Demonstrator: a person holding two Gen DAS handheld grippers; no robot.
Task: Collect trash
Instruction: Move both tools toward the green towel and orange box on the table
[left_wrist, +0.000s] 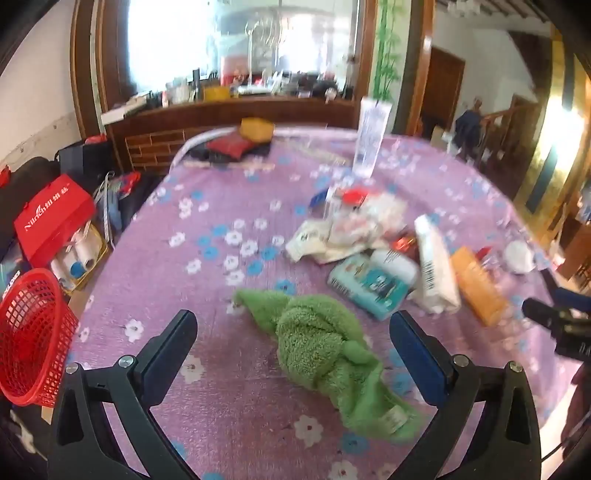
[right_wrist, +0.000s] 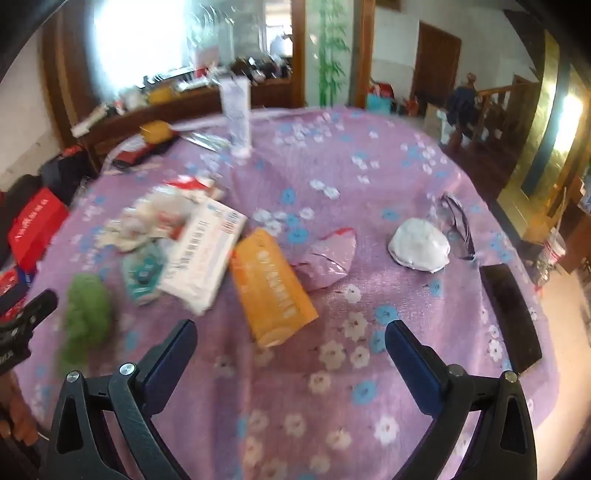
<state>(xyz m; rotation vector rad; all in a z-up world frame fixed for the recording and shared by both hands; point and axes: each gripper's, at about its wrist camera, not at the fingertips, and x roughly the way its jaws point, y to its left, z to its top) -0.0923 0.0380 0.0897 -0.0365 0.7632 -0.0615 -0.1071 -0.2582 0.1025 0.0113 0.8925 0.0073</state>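
Observation:
A pile of trash lies on the purple flowered tablecloth (left_wrist: 221, 369): crumpled white wrappers (left_wrist: 354, 221), a teal packet (left_wrist: 369, 284), a white tissue pack (left_wrist: 436, 266) and an orange box (left_wrist: 476, 284). In the right wrist view the orange box (right_wrist: 271, 286) lies just ahead of my open, empty right gripper (right_wrist: 291, 332), beside the white pack (right_wrist: 203, 251) and a crumpled purple wrapper (right_wrist: 325, 258). My left gripper (left_wrist: 293, 325) is open and empty, its fingers either side of a green towel (left_wrist: 325, 350). The right gripper's tip shows at the left wrist view's right edge (left_wrist: 554, 321).
A red basket (left_wrist: 33, 332) hangs off the table's left edge. A tall clear tube (right_wrist: 236, 114) stands at the back. A white bowl-shaped mask (right_wrist: 419, 245), glasses (right_wrist: 458, 225) and a dark phone (right_wrist: 511, 317) lie on the right. Red boxes (left_wrist: 55, 218) sit on the floor at left.

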